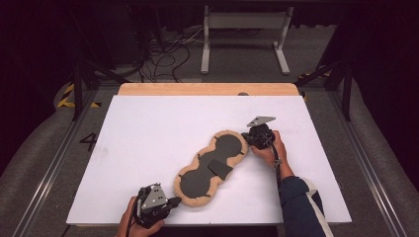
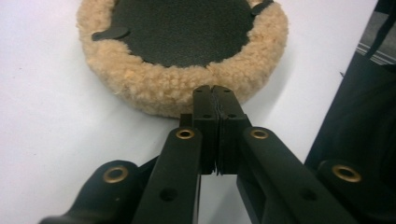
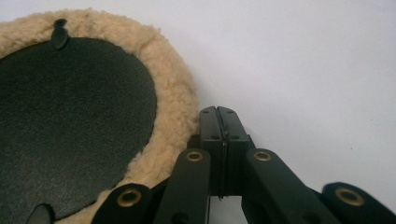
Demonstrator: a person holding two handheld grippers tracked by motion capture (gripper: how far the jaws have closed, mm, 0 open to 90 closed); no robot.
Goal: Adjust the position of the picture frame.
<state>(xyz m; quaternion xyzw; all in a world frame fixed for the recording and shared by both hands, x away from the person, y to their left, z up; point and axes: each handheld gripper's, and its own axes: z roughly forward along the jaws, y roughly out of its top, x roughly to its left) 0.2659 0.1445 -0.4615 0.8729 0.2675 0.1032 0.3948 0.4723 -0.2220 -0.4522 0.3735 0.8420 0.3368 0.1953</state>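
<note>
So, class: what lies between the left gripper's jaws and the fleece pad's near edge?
Nothing. In the left gripper view, the left gripper, jaws shut together, meets the tan fleece rim of the pad directly; whether it presses in is unclear.

Lab: floor cables [image 1: 165, 54], metal rails [image 1: 47, 170], test table [image 1: 148, 128].

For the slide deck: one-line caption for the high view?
Two shut claws, left and right, flank a peanut-shaped fleece-edged pad on a white table.

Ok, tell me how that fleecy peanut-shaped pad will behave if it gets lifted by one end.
The pad is long, flat and narrow-waisted, so it will probably sag or fold at the middle. Its fleece rim looks soft, so the tongs should bite in without slipping. It seems light and, lying flat, unlikely to roll.
</note>
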